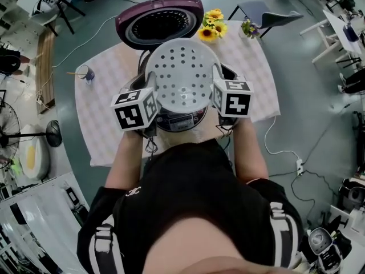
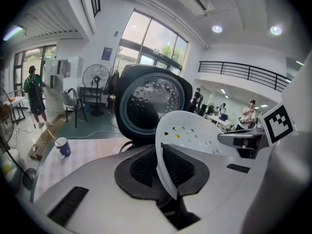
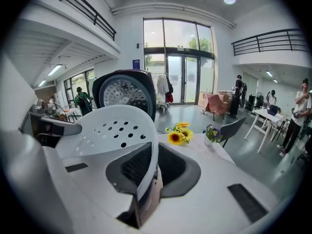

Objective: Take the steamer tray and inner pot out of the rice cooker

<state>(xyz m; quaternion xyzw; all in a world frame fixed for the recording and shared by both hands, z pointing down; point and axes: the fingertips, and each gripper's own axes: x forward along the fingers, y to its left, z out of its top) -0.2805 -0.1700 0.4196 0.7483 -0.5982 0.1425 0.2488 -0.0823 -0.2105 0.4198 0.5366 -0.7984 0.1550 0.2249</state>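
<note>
While both grippers hold it from opposite sides, the white steamer tray (image 1: 183, 76) hangs level just above the open rice cooker (image 1: 177, 121), its perforated bottom facing up at the head view. The left gripper (image 2: 165, 172) grips the tray's left rim: its fingers (image 2: 141, 167) are closed almost together, with the thin plastic edge pinched between the dark pads. The right gripper (image 3: 148, 172) does the same on the opposite rim, its fingers (image 3: 170, 165) drawn in tight on the edge, so the tray is carried by the two grips alone. From above, the tray covers most of the cooker's opening, so the inner pot cannot be made out beneath it. The cooker's lid (image 1: 159, 21) stands swung open behind, its round inner plate showing. The cooker sits near the middle of a tabletop (image 1: 102, 113) covered with a pale checked cloth. Sunflowers (image 1: 212, 26) stand at the far edge just beside the lid, a small pot of purple flowers (image 1: 248, 27) near them to the right, and a blue cup (image 1: 86, 73) sits well apart at the left edge.
</note>
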